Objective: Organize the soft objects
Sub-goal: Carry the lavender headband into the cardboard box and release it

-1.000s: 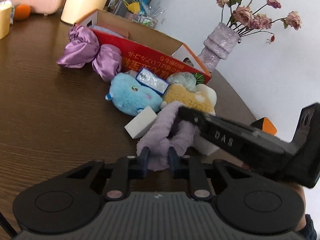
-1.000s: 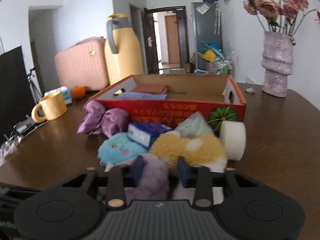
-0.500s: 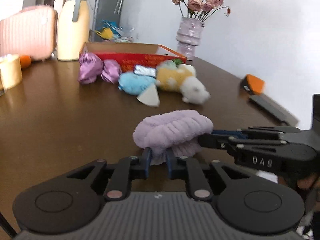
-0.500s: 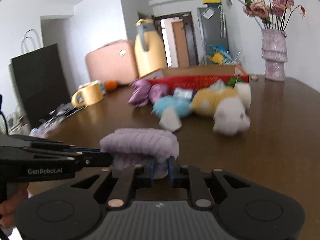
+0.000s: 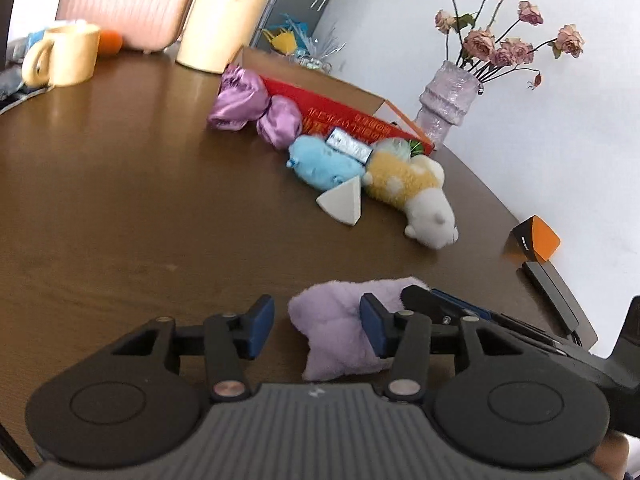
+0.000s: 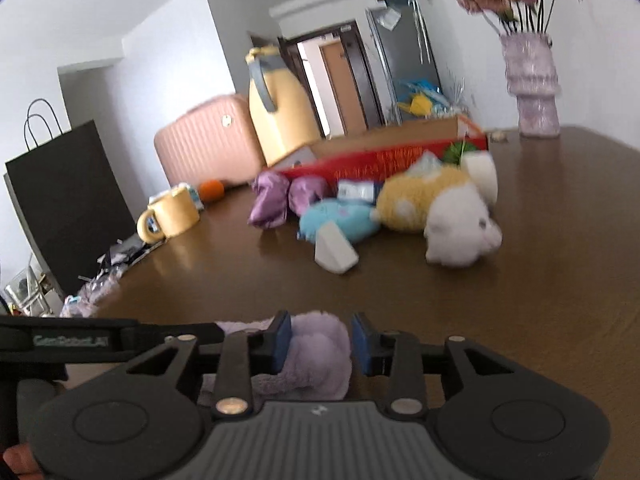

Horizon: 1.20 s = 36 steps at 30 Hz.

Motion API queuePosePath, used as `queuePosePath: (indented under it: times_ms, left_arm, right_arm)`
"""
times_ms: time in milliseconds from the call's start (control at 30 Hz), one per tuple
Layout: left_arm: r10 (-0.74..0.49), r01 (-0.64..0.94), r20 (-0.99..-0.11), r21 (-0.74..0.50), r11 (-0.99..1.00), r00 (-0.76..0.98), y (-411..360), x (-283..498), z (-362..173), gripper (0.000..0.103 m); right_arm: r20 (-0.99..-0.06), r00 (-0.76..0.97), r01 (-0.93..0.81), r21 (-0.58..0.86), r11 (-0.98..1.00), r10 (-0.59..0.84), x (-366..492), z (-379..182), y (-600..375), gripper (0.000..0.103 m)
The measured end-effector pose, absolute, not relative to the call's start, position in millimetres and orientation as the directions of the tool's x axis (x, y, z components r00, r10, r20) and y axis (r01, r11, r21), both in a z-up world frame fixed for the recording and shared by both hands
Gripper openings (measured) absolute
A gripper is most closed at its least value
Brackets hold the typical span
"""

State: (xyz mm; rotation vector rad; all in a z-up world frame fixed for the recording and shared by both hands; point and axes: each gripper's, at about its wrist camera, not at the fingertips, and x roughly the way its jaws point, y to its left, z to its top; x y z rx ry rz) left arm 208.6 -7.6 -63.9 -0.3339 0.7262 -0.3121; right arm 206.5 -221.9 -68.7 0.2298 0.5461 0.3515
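Left gripper: jaws opening, lilac fleece cloth loose between them.
Right gripper: jaws opening; cloth between, barely touched.
Risk: released cloth may unfold, snagged on a retreating pad.

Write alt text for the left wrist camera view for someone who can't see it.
A lilac fuzzy cloth lies on a brown table between the opening jaws of the left gripper, with the right gripper reaching in from the right. Farther back, plush toys and a white wedge sit before a red cardboard box.
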Motion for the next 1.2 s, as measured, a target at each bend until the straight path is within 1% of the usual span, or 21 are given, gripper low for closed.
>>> queuePosePath:
  times_ms: [100,167,233,267,400,467,600,700,800,867,900,967,1033,1100,1167,1200]
  left_arm:
    - [-0.4,0.15,-0.593,-0.425,0.893,0.698,-2.2,207.2,-67.2,0.048]
    - [-0.403,0.154,-0.589,-0.426,0.892,0.701,-1.7,204.5,-68.0,0.042]
    - [-0.415,0.172,-0.583,-0.427,0.888,0.699,-4.5,202.7,-68.9,0.025]
    - [-0.418,0.182,-0.576,-0.422,0.888,0.703,-6.3,200.8,-68.2,0.024]
    - [-0.403,0.202,-0.564,-0.385,0.9,0.72,-12.5,194.5,-66.2,0.017]
    - [-0.413,0.221,-0.555,-0.381,0.898,0.722,-12.8,194.0,-64.2,0.015]
    - [-0.433,0.26,-0.525,-0.373,0.891,0.733,-12.5,199.9,-53.5,0.014]
    - [-0.449,0.295,-0.483,-0.363,0.884,0.751,-12.2,220.0,-33.0,0.014]
    - [-0.46,0.324,-0.44,-0.351,0.879,0.771,-8.1,267.9,1.2,0.014]
    - [-0.461,0.343,-0.409,-0.331,0.879,0.788,-4.6,310.7,27.6,0.014]
    - [-0.455,0.339,-0.406,-0.328,0.882,0.792,-2.6,334.7,38.5,0.014]
    - [-0.446,0.338,-0.442,-0.305,0.89,0.778,-1.1,392.6,54.4,0.014]
    - [-0.41,0.291,-0.504,-0.301,0.908,0.76,1.7,447.2,56.3,0.015]
    - [-0.349,0.245,-0.572,-0.254,0.936,0.742,0.3,495.3,49.2,0.015]
    - [-0.298,0.232,-0.639,-0.187,0.955,0.709,-7.7,528.1,36.3,0.015]
    - [-0.26,0.209,-0.658,-0.157,0.965,0.706,-11.0,538.5,28.8,0.016]
  right_arm:
    - [-0.463,0.798,-0.262,0.312,0.913,0.387,200.5,-75.6,-222.1,0.032]
    - [-0.463,0.795,-0.262,0.322,0.91,0.392,199.4,-79.1,-222.9,0.032]
    - [-0.467,0.793,-0.262,0.321,0.91,0.392,199.1,-81.3,-221.9,0.031]
    - [-0.469,0.791,-0.261,0.323,0.91,0.394,198.9,-82.0,-221.3,0.028]
    - [-0.474,0.788,-0.264,0.317,0.911,0.394,196.8,-81.2,-218.2,0.024]
    - [-0.473,0.788,-0.261,0.323,0.91,0.394,195.1,-80.1,-218.2,0.021]
    - [-0.457,0.797,-0.257,0.335,0.907,0.395,195.5,-73.5,-219.7,0.02]
    - [-0.42,0.816,-0.271,0.332,0.904,0.398,201.9,-56.7,-220.7,0.019]
    - [-0.37,0.834,-0.294,0.33,0.897,0.41,228.8,-30.4,-223.0,0.019]
    - [-0.337,0.844,-0.312,0.324,0.893,0.417,265.0,-4.7,-222.8,0.02]
    - [-0.319,0.85,-0.322,0.314,0.893,0.418,286.2,8.8,-221.2,0.02]
    - [-0.307,0.855,-0.326,0.308,0.894,0.418,332.5,30.7,-216.2,0.02]
    - [-0.339,0.839,-0.302,0.36,0.882,0.426,391.8,43.1,-210.5,0.02]
    - [-0.4,0.808,-0.249,0.435,0.865,0.433,448.4,42.4,-204.1,0.02]
    - [-0.465,0.776,-0.201,0.46,0.865,0.427,496.6,33.0,-195.3,0.02]
    - [-0.501,0.755,-0.177,0.465,0.867,0.423,514.3,26.6,-190.9,0.02]
